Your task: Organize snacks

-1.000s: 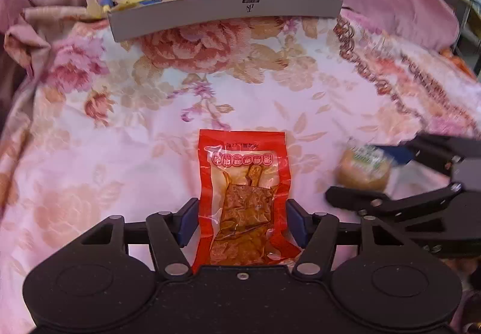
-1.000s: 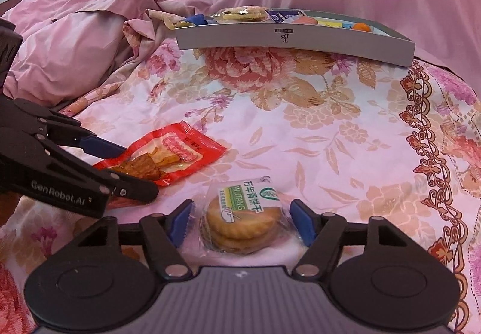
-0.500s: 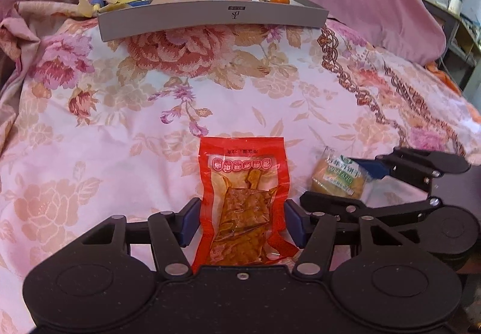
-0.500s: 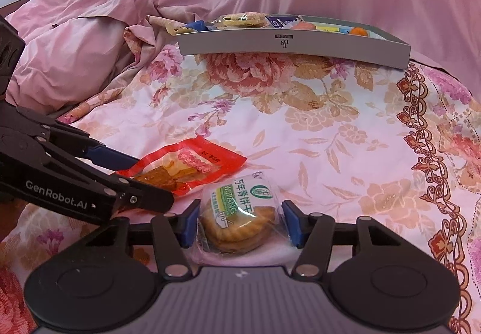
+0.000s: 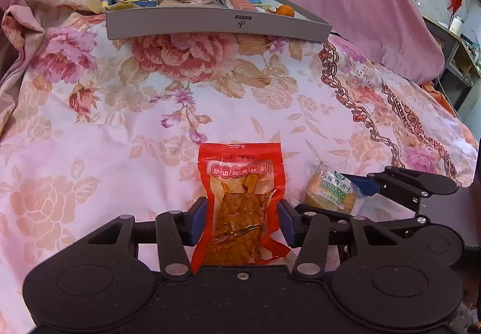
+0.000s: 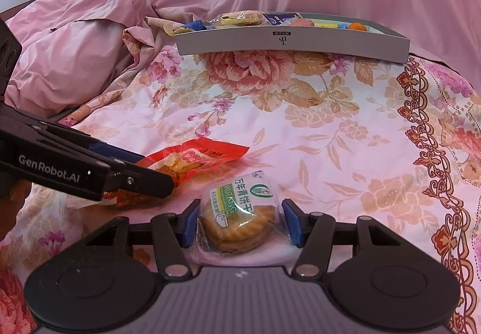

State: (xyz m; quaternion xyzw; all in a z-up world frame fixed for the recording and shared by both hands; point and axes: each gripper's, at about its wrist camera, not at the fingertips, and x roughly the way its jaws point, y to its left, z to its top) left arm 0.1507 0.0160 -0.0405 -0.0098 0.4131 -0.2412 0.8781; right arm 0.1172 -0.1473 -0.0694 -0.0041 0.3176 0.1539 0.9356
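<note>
I hold two black grippers with blue pads over a bed covered in a pink floral quilt.

My left gripper has just been closing. Its pads press both sides of a red plastic snack pouch with brown dried pieces inside, pinching the pouch's lower part while its top lies on the quilt.

My right gripper has been closing too. A clear wrapped pack of round biscuits with a green and white label sits between its jaws; the left pad touches the wrapper, while the right pad stands just clear of it.

The two snacks lie just beside each other. Far back, against a rumpled pink sheet, rests a long grey cardboard tray filled with assorted wrapped snacks.
</note>
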